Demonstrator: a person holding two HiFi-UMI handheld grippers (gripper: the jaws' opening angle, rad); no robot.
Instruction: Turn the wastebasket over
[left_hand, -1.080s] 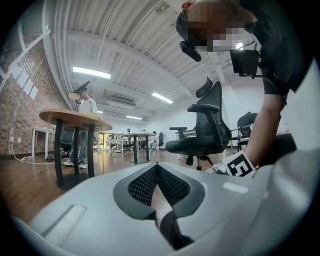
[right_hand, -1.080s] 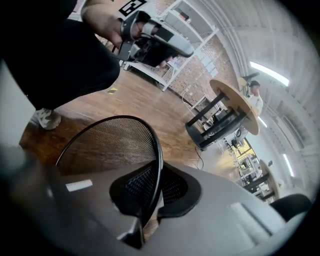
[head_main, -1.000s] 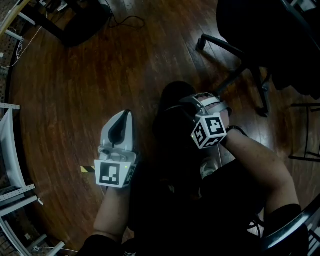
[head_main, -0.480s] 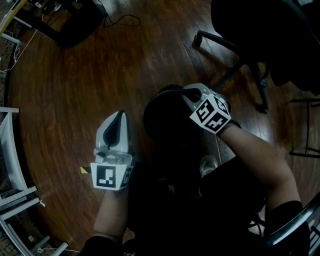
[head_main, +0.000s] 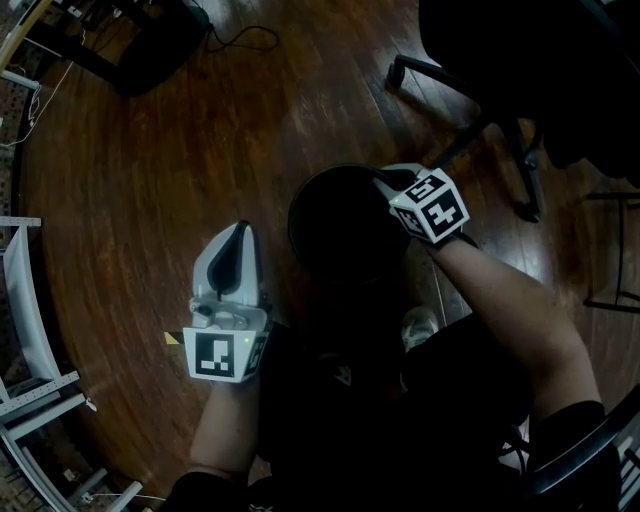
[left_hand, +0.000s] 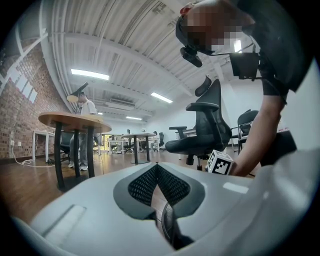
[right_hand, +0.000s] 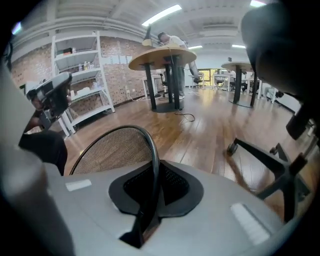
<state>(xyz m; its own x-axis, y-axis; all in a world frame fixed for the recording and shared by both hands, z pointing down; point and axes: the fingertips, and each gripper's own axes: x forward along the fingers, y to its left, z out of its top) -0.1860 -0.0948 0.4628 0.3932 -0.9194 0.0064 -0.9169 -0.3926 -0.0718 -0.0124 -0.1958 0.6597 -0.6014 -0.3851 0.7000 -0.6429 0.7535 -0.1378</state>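
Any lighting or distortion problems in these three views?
Head view: dim, the black wastebasket merges with the person's dark clothing. Left gripper view: bright ceiling lights, heavy fisheye bending, black corners. Right gripper view: well lit, wastebasket mesh crisp, dark vignette.

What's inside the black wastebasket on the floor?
Nothing shows inside the wastebasket: from above, its inside is just dark. The right gripper view shows only its mesh wall and rim; the bottom stays hidden.

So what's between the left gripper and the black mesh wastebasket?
Just a strip of bare brown wooden floor; the head view shows it between left gripper and black mesh wastebasket.
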